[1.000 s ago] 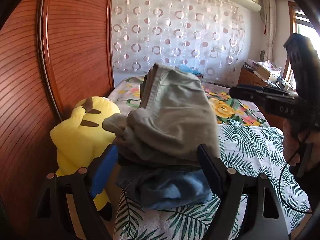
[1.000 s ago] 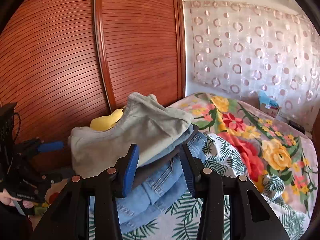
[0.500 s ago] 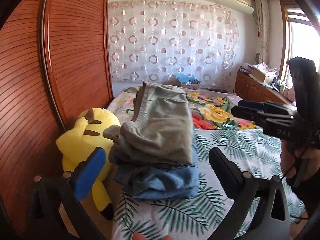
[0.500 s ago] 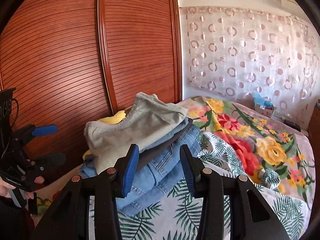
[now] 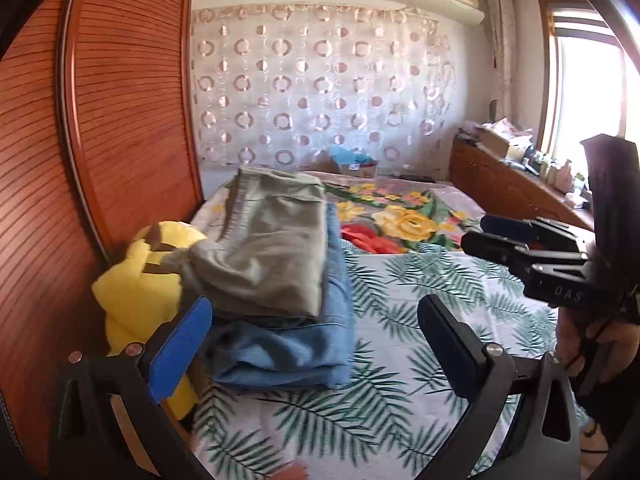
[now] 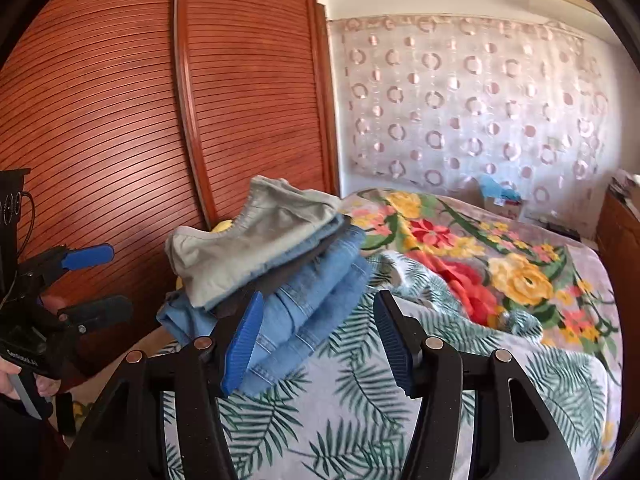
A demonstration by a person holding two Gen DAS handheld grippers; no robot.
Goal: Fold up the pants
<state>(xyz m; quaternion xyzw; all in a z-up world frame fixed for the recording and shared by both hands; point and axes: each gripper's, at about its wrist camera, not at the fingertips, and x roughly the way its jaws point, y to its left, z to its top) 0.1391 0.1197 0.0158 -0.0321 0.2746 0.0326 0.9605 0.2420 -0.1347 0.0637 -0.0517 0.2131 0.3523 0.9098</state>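
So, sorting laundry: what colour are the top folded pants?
Grey-green pants; left wrist view shows them best.

My rig: two black handheld grippers w/ blue pads

My left gripper [image 5: 308, 324]: black frame, blue pad on one finger, silver screws. My right gripper [image 6: 316, 340]: ribbed blue pads both sides, silver screws, white "DAS" lettering on body, thin black cable by the hand [image 5: 600, 344].

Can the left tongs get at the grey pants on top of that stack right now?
Probably yes. The left tongs stand wide open, nothing between them, pointed at the stack. The grey pants lie uncovered on top of the folded jeans, and the right tongs hang off to the side.
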